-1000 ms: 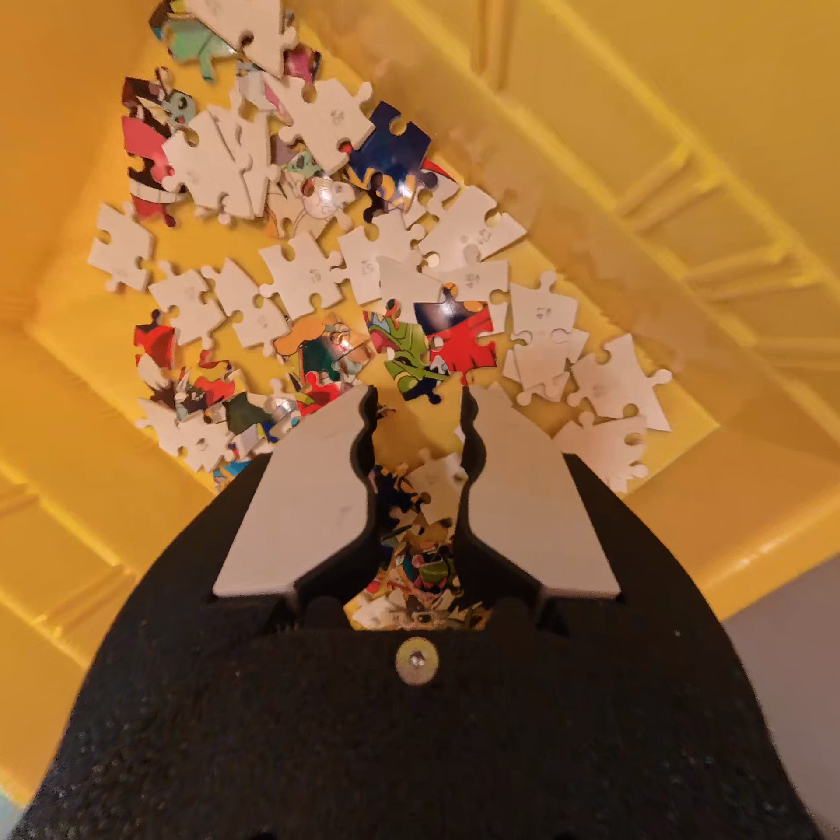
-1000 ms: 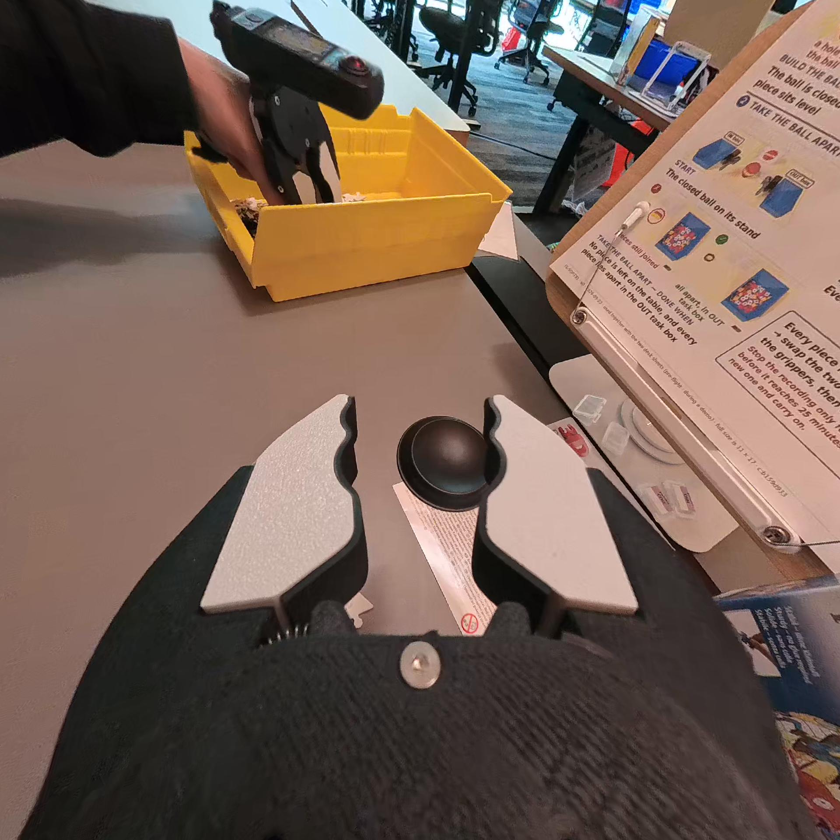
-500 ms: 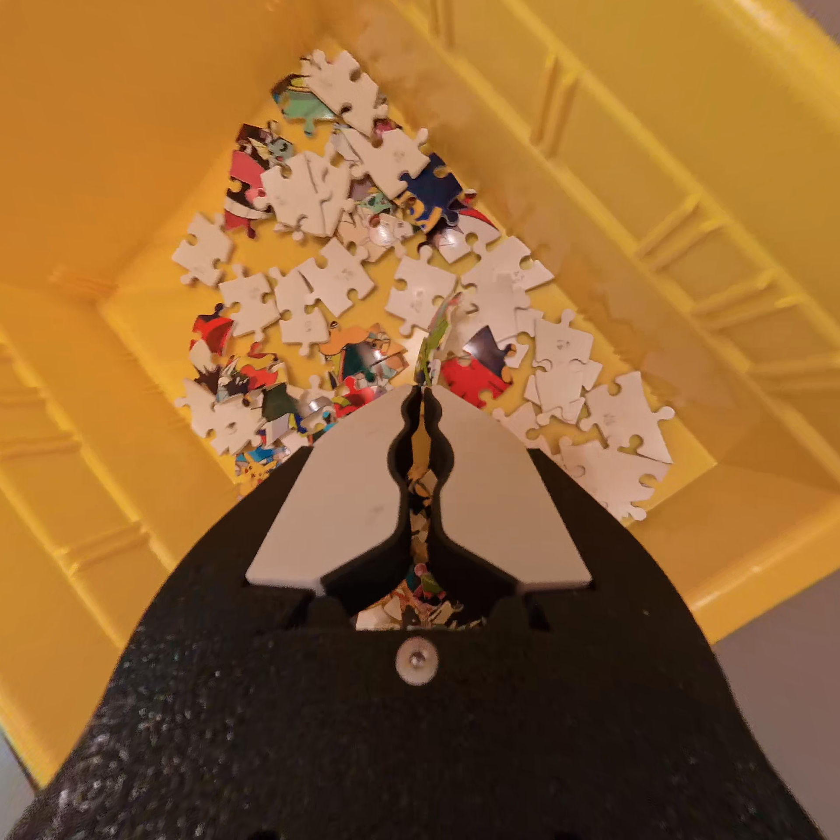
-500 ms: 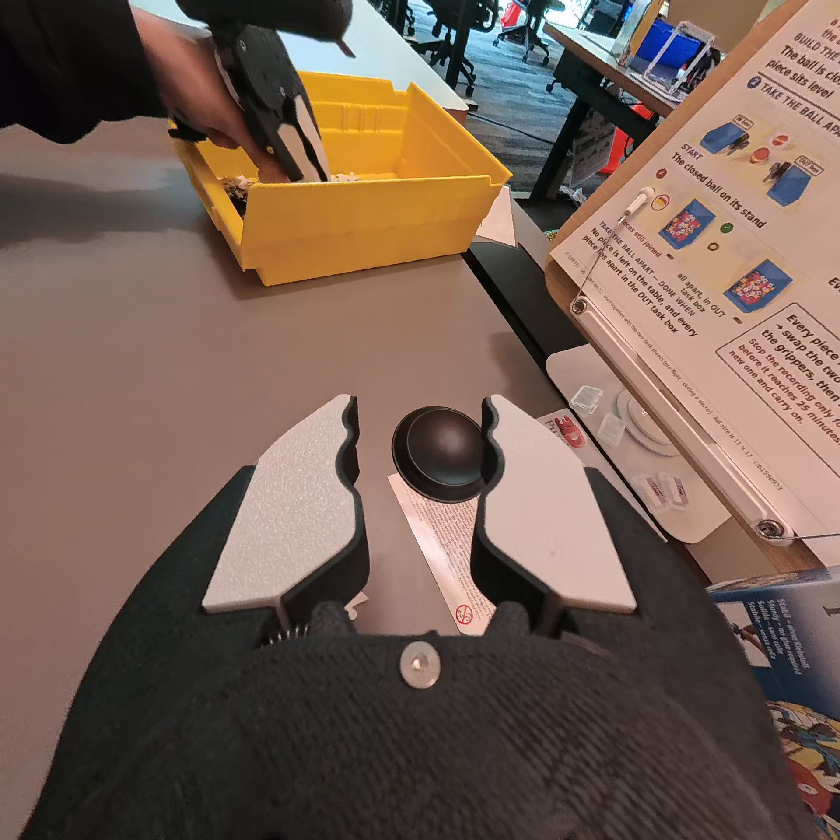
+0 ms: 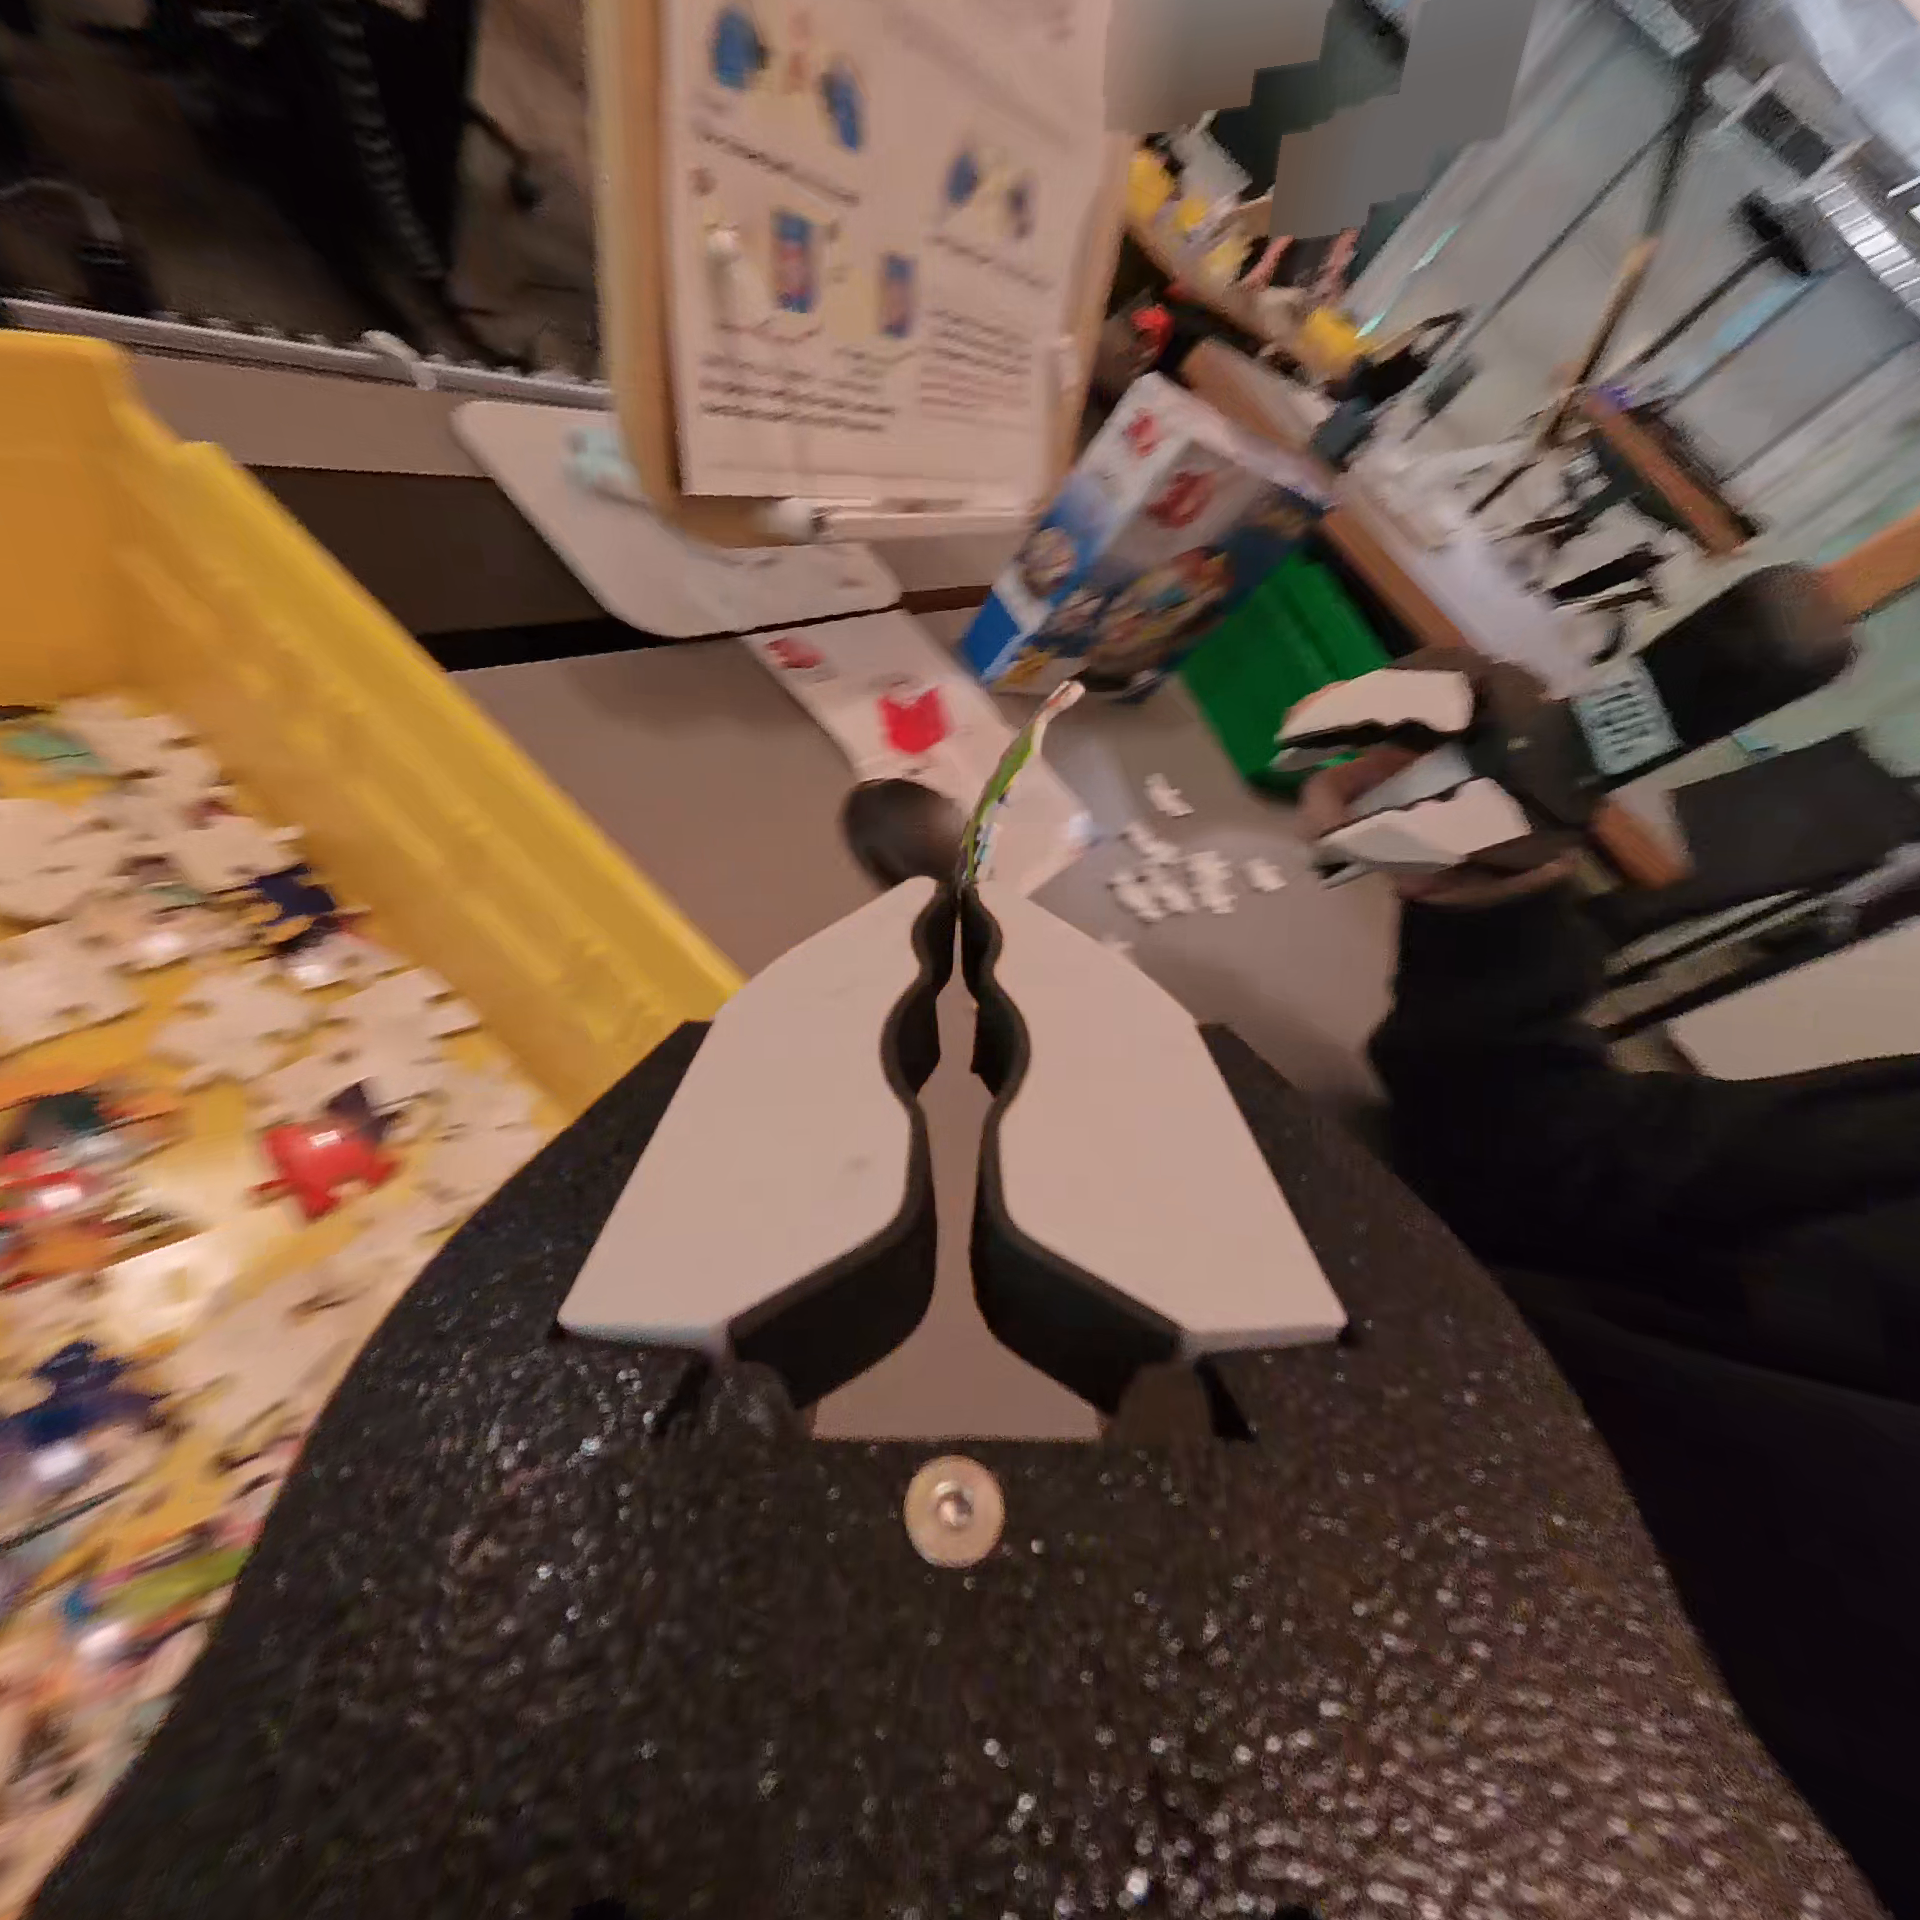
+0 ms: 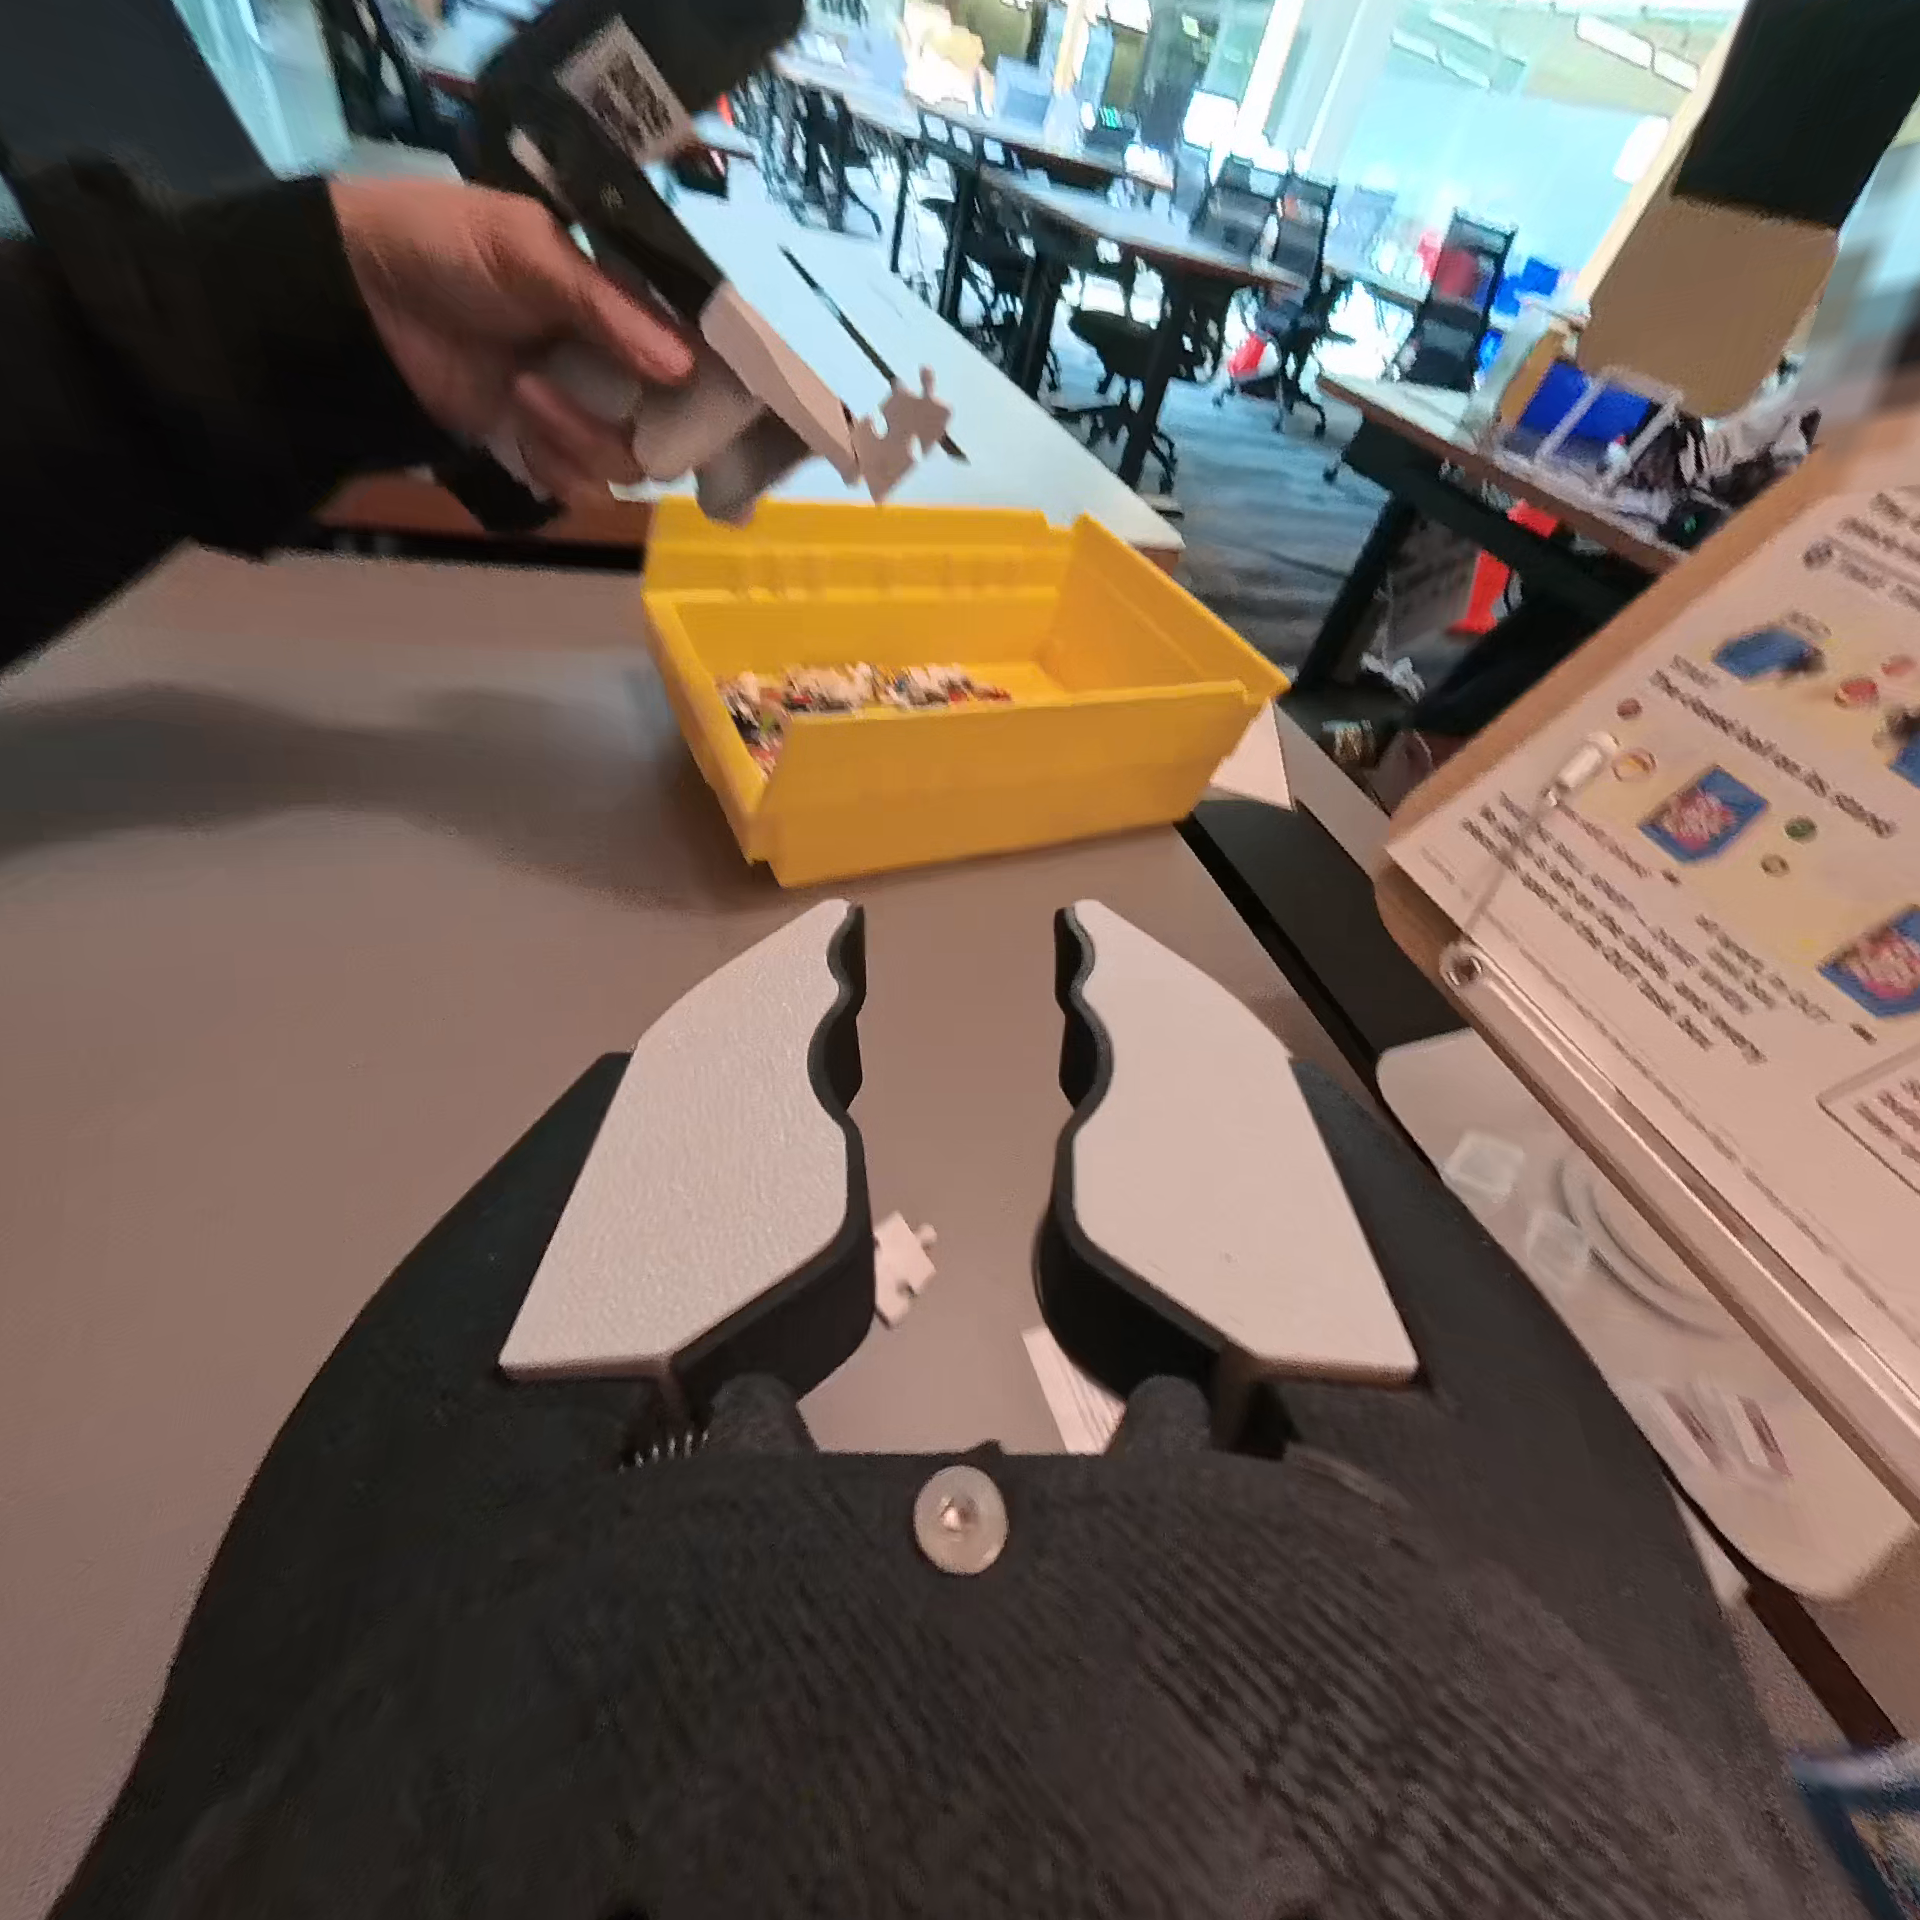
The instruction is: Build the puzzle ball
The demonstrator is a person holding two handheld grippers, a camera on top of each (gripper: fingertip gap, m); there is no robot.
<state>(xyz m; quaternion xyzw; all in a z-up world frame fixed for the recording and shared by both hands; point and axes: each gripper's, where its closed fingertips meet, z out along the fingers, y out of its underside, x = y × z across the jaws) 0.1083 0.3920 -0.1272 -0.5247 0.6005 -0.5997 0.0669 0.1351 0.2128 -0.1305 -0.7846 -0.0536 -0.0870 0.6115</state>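
Note:
My left gripper (image 5: pixel 958 902) is shut on a puzzle piece (image 5: pixel 1006 781), seen edge-on, and holds it in the air beside the yellow bin (image 5: pixel 343 717). The bin holds several loose puzzle pieces (image 5: pixel 156 1039). In the right wrist view the left gripper (image 6: pixel 831 421) hangs above the bin (image 6: pixel 997 769) with the piece's white back (image 6: pixel 904 428) showing. My right gripper (image 6: pixel 958 925) is open and empty above the grey table (image 6: pixel 312 987); it also shows in the left wrist view (image 5: pixel 1299 795). The black ball stand (image 5: pixel 899 826) sits on the table beyond the held piece.
An instruction board (image 6: pixel 1704 883) leans at the right on a white base (image 6: pixel 1621 1340). A single white piece (image 6: pixel 902 1257) lies on the table below my right gripper. Several small white pieces (image 5: pixel 1184 883), a puzzle box (image 5: pixel 1132 561) and a green bin (image 5: pixel 1278 665) are farther off. The tips of one gripper are about 20 cm away from the tips of the other.
My left gripper closed on a piece in the bin, lifted it out and swung toward the table. My right gripper tilted up, so the stand left its view.

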